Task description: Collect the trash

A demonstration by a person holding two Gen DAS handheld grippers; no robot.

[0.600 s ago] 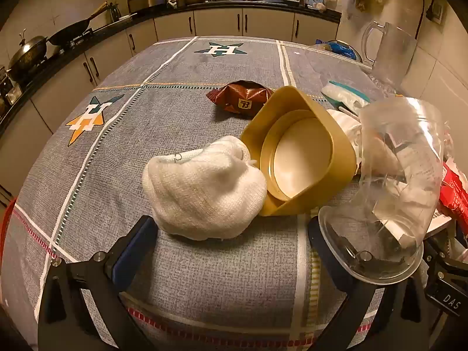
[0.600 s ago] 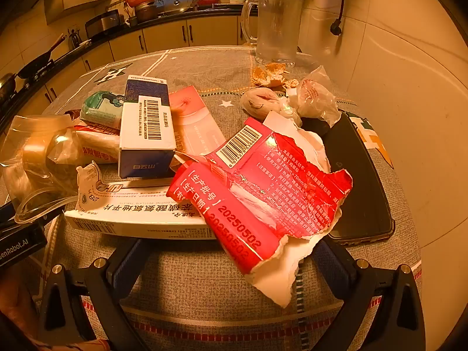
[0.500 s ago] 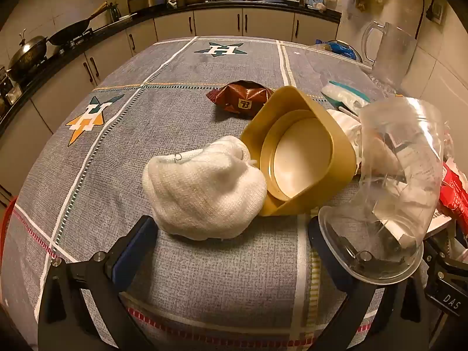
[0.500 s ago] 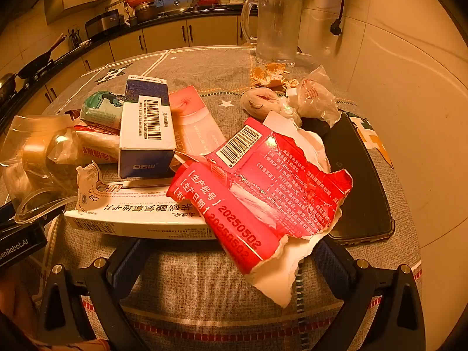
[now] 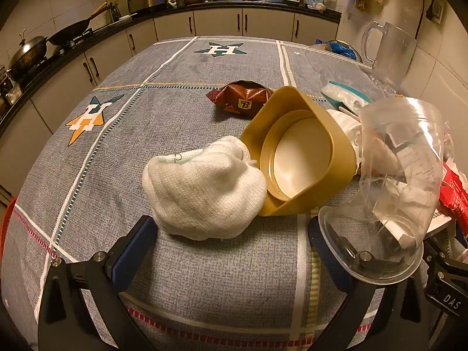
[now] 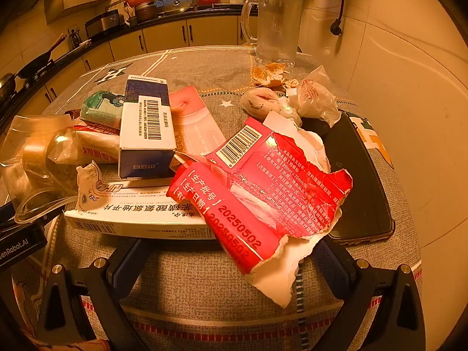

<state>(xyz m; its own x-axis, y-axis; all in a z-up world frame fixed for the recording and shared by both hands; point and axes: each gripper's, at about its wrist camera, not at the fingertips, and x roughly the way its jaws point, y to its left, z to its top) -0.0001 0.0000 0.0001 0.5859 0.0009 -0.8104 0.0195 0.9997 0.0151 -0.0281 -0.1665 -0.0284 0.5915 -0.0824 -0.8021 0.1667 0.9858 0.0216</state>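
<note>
Left wrist view, left to right. Grey woven cloth with white grid lines and star-shaped "H" emblems [image 5: 84, 118], spread over the tabletop, probably to protect it. Left gripper [image 5: 231, 238], jaws released and spread wide, nothing between them, hung over the near edge. Crumpled white knitted rag [image 5: 201, 193], just ahead of the jaws and touching the mustard-yellow plastic bin [image 5: 336, 134]; the bin lay tipped on its side, mouth toward the camera, likely the receptacle for the trash. Brown foil snack wrapper [image 5: 241, 99] behind it, with a square logo I could not read. Clear crushed plastic cup [image 5: 400, 175] lying on its side, over the right finger, paper scraps visible inside or through it.

Right wrist view, left to right. Long white cardboard medicine box [image 6: 140, 213] with Chinese print and "28", lying flat under other litter. Blue-and-white carton with barcode [image 6: 146, 128], resting on it, bottom face lettered "白云山". Pink flat carton [image 6: 193, 125] beside it. Torn red-and-white paper packet [image 6: 263, 193], printed "生产批号", "生产日期" and "20250502" twice, overhanging nearest the right gripper [image 6: 228, 257]; its jaws were released wide, the packet's torn edge above the gap, ungrasped. Crumpled clear plastic bags [image 6: 316, 99] and orange peel [image 6: 269, 74] beyond. Black smartphone [image 6: 356, 175] at right, partly under the packet; presumably not trash. Tall glass mug [image 6: 278, 29] at the back.
</note>
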